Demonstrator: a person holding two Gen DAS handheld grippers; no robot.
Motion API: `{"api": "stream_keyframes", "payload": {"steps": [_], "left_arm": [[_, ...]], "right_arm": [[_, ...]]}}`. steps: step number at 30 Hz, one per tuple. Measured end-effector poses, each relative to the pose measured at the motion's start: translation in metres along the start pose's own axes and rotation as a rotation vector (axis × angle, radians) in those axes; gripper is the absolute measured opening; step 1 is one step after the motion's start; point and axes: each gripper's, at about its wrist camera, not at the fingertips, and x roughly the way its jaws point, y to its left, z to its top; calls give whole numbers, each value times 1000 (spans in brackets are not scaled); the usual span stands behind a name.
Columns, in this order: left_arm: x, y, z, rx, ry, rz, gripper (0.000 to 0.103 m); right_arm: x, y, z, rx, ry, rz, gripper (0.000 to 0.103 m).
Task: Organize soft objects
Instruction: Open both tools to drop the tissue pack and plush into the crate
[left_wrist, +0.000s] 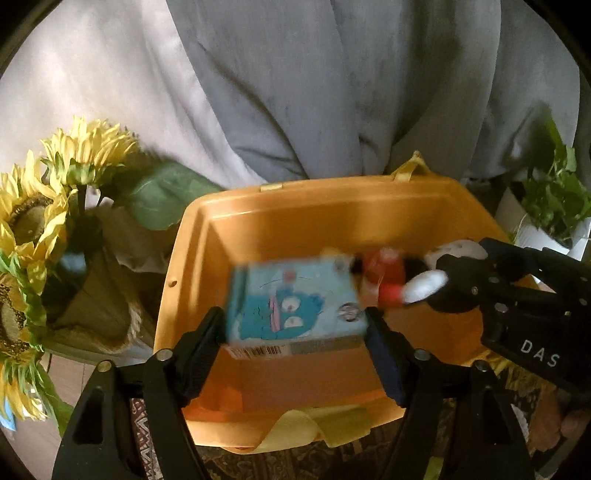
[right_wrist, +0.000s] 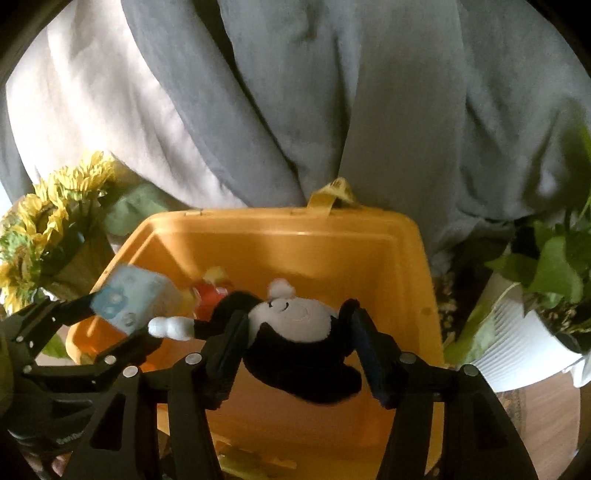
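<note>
A blue tissue pack (left_wrist: 295, 306) is squeezed between the fingers of the left gripper (left_wrist: 295, 332), above the open orange box (left_wrist: 332, 206). A black and white plush toy (right_wrist: 295, 339) is pinched by the right gripper (right_wrist: 299, 343) over the same box. Sunflowers (left_wrist: 44, 206) are seen beside the box.

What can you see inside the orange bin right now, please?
Over the orange bin, the left gripper holds a blue tissue pack and the right gripper a black-and-white plush. A red toy shows behind; they cover the rest.
</note>
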Motion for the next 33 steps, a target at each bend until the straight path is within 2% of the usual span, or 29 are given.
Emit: {"api": "stream_keyframes", "payload": {"steps": [1,2,5,13,18,22,28,33], "left_arm": [[0,0,0,2,2,4,85],[0,-1,0,4,1,8,87],[-4,-2,0,3,-4,11,87],[-30,2,-4,-24,-40,2,90],[-57,2,-9,-35,-100,8,94],[-83,4,-16,-52,-154,19,100],[-117,7,-30,-67,-213,22,103],[-141,7,-44,-72,-244,27,103]], "right_arm": [[3,-1,-1,6,14,10,61],[5,-1,-1,7,24,13,63],[8,-2,-1,21,39,38,69],[-11,-2,3,42,-7,21,69],[-37,0,2,37,-67,-16,69],[-60,3,0,48,-116,-22,69],[-100,10,-4,46,-185,-31,69],[-125,19,-13,35,-209,-26,69]]}}
